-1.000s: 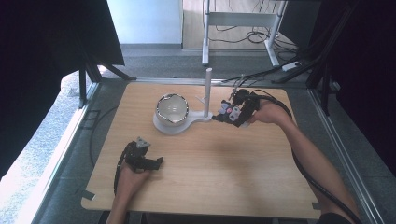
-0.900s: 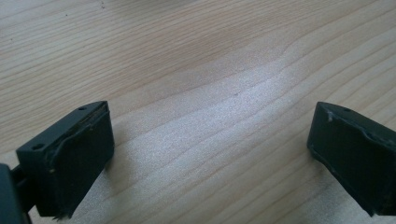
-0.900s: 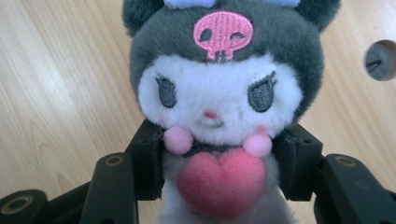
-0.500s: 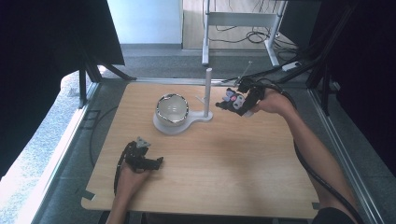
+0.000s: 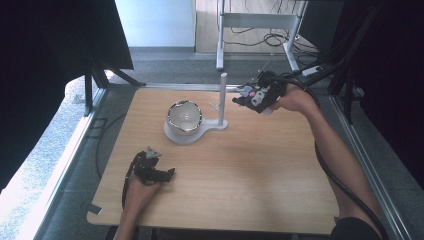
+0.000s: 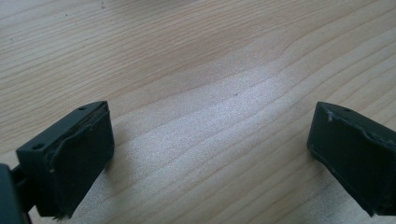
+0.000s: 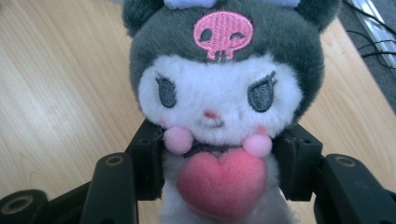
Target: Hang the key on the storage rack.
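Observation:
My right gripper [image 5: 248,98] is raised above the table's far right, just right of the white post [image 5: 222,97], and is shut on a small plush toy [image 7: 219,107]. The toy has a grey hood with a pink skull, a white face and a pink heart on its chest; the jaws press its body from both sides. In the high view the plush toy [image 5: 248,92] shows at the gripper's tip. A white stand [image 5: 190,135] carries the post and a shiny bowl [image 5: 184,117]. My left gripper [image 5: 161,173] rests low at the near left, open, with bare wood between its jaws.
The wooden table [image 5: 260,180] has bare room across its middle and near right. A small peg sticks out of the post on its left side. Cables trail from both grippers. A metal frame and floor cables lie beyond the far edge.
My right gripper has lifted and moved away from the person, toward the far right edge, with the plush toy in it. The left gripper has stayed still.

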`<state>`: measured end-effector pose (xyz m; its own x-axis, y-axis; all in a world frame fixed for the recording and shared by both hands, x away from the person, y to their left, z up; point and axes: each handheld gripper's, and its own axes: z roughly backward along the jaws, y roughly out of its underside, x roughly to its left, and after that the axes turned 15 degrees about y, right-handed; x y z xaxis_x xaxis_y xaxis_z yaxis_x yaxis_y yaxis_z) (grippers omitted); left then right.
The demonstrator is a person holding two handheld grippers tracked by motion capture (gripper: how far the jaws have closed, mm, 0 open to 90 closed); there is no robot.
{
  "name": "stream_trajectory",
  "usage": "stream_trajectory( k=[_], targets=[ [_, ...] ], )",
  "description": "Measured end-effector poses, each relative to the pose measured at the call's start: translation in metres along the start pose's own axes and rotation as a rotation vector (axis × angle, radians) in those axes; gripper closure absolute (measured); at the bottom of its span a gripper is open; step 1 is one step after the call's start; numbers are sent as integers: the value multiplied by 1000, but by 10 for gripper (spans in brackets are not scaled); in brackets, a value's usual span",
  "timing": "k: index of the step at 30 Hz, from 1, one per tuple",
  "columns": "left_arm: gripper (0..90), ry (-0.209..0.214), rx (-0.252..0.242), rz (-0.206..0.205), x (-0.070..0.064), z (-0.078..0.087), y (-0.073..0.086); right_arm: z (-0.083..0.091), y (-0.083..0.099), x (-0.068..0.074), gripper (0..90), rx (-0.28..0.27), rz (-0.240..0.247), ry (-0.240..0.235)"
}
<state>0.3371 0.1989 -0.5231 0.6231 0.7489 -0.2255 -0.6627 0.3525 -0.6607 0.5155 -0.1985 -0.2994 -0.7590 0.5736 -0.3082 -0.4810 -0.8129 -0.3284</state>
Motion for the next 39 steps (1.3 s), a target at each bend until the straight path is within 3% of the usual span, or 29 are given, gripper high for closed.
stream_trajectory(
  k=[18,28,39],
  targets=[
    [5,6,3,2,0,0,0,14,-27,-10,441,-28,-10,34],
    [5,6,4,2,0,0,0,19,-42,-1,441,-45,18,33],
    [5,6,4,2,0,0,0,11,-43,17,441,-36,63,-16]
  ],
)
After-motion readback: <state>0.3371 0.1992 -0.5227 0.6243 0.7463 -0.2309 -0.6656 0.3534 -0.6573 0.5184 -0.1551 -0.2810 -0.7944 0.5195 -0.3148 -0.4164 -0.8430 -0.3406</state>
